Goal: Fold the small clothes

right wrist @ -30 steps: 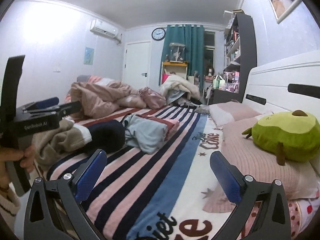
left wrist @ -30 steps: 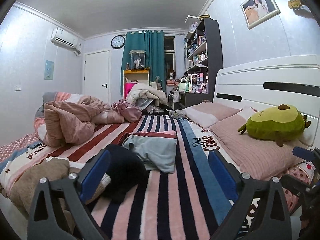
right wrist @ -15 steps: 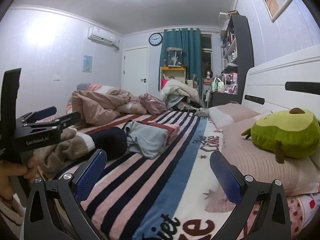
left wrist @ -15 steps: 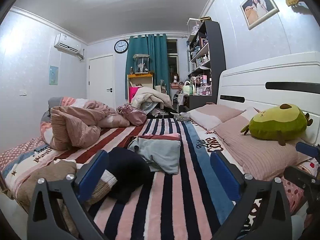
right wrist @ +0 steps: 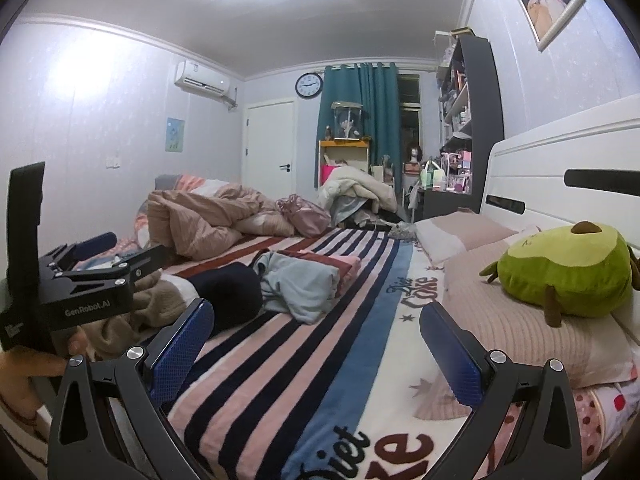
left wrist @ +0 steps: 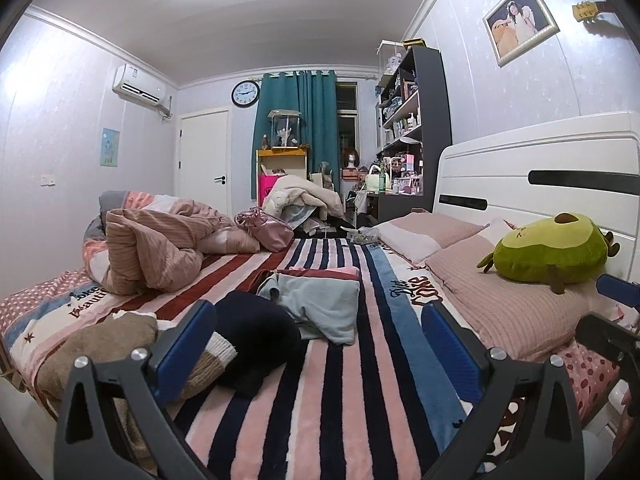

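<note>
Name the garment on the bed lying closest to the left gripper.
The tan garment with the cream cuff, right beside the left gripper. The navy one and the pale blue one lie farther up the bed.

A bed (left wrist: 360, 392) covered by a blanket striped in pink, navy and blue carries the clothes: a light blue garment (left wrist: 320, 304) lies near the middle, touching a folded pink-and-maroon piece (left wrist: 324, 274) behind it. Just left lie a dark navy garment (left wrist: 256, 336) and a tan knit one (left wrist: 104, 352). A rumpled pink duvet (left wrist: 152, 256) sits farther left, while pink pillows (left wrist: 516, 312) along the headboard side bear a green avocado plush (left wrist: 548, 250).
</note>
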The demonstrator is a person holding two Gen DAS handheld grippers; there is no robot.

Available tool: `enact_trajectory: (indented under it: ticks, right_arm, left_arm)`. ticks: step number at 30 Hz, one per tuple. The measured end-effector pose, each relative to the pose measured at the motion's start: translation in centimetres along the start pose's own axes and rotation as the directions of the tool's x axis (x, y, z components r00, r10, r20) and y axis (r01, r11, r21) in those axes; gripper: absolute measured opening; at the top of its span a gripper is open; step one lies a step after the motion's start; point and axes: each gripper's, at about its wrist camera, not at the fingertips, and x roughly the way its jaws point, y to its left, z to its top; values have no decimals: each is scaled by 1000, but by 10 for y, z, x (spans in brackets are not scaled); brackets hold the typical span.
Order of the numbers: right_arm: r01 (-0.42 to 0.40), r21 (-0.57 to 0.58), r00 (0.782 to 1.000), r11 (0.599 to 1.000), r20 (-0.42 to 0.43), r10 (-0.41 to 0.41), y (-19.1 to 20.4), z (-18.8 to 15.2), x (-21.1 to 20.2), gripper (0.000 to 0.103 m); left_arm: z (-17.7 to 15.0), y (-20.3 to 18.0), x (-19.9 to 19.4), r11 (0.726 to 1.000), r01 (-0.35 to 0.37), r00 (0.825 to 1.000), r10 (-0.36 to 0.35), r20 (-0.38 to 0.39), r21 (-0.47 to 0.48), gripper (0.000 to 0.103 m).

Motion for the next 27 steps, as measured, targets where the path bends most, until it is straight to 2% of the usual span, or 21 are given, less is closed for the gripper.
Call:
enact_trajectory:
  ticks: [10, 27]
  right_arm:
    - [-5, -6, 1000, 1000, -6, 5, 4, 1, -3, 103]
    - [-16, 36, 999, 999, -27, 17, -3, -2, 1, 103]
  left_arm:
    - [-3, 1, -8, 1000, -5, 1000, 5, 0, -8, 102]
    - [-2, -1, -1, 1000, -10, 1000, 10, -22, 2, 102]
